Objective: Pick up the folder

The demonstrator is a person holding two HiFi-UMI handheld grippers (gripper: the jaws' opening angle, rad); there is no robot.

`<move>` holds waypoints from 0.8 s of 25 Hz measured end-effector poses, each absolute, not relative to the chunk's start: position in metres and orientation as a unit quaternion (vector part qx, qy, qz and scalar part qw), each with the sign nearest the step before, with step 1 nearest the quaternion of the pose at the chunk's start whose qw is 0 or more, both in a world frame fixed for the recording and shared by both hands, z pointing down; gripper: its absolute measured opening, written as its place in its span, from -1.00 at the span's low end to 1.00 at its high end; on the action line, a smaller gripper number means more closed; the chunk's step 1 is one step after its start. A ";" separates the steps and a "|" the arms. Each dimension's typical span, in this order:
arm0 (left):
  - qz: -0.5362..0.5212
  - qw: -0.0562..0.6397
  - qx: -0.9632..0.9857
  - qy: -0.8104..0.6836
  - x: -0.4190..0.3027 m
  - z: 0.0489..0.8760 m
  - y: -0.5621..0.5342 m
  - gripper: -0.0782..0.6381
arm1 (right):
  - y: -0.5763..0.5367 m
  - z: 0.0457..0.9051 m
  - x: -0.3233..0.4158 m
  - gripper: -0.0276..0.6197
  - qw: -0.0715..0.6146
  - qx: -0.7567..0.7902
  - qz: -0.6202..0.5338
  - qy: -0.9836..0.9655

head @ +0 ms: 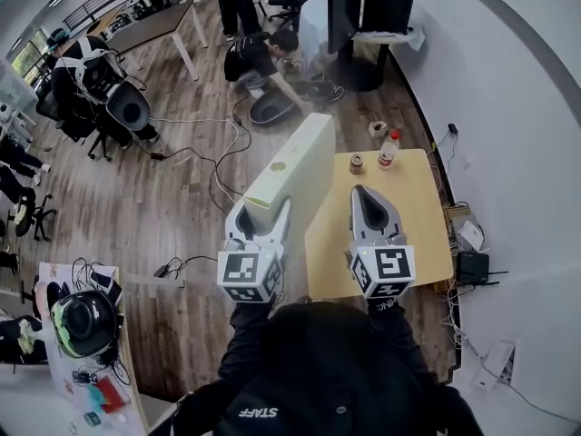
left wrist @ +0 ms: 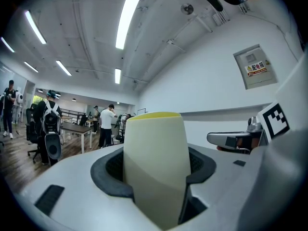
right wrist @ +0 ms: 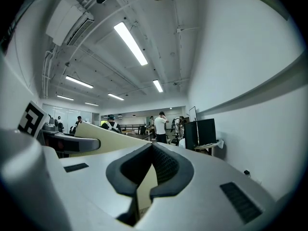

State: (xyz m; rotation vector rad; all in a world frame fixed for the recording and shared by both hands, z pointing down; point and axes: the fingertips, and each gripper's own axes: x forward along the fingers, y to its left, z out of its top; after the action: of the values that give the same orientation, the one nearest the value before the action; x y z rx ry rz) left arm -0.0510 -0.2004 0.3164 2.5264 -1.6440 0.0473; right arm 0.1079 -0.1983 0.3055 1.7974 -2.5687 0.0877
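left gripper (head: 261, 214) jaws clamped, right gripper (head: 361, 193) jaws together (both level).

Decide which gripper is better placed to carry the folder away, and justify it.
Left. The left gripper is clamped on the pale folder's end, holding it up. The right gripper is empty, jaws together, over the yellow table beside it.

From my right gripper (head: 363, 193) the yellow table (head: 418, 243) runs open toward 12 o'clock until a can (head: 356, 163) and a bottle (head: 388, 149) at its far edge — those two block the way. The raised folder (head: 295, 166) walls off 9 to 11 o'clock, close beside me; at 3 o'clock, past the table, stands the white wall (right wrist: 240, 71).
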 end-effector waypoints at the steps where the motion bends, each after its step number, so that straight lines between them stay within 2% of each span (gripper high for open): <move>1: 0.016 0.061 0.836 -0.545 -0.051 0.315 -0.201 0.04 | -0.199 0.306 0.107 -0.86 0.003 0.573 0.028 -0.819; 20: 0.026 0.041 0.833 -0.551 -0.047 0.307 -0.196 0.04 | -0.197 0.310 0.105 -0.86 0.012 0.570 0.026 -0.821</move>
State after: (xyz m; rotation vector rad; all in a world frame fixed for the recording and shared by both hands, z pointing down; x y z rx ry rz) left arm -0.0472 -0.1963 0.3073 2.5503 -1.6875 0.0801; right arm 0.1054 -0.1968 0.3097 1.7781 -2.5590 0.0814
